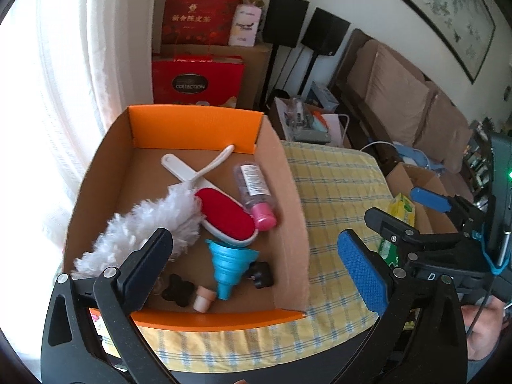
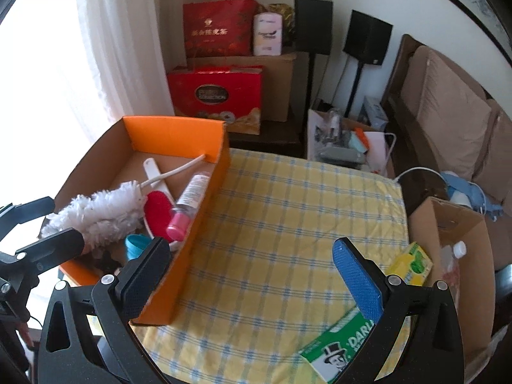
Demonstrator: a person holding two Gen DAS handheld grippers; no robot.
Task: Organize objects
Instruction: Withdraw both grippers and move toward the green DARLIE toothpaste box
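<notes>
Between placements, both grippers spread wide and empty: left gripper (image 1: 256, 272) above the filled box (image 1: 288, 198); right gripper (image 2: 256, 278) over the desk (image 2: 288, 208); next, probably clamping the green toothpaste carton (image 2: 339, 348).

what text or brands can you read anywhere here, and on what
"COLLECTION": lower red gift box
"DARLI", cut off by the frame edge: green toothpaste box
"新会陈皮茶": upper red gift bag
Too small or blurred: clear bottle's label, white pack, yellow-green box
</notes>
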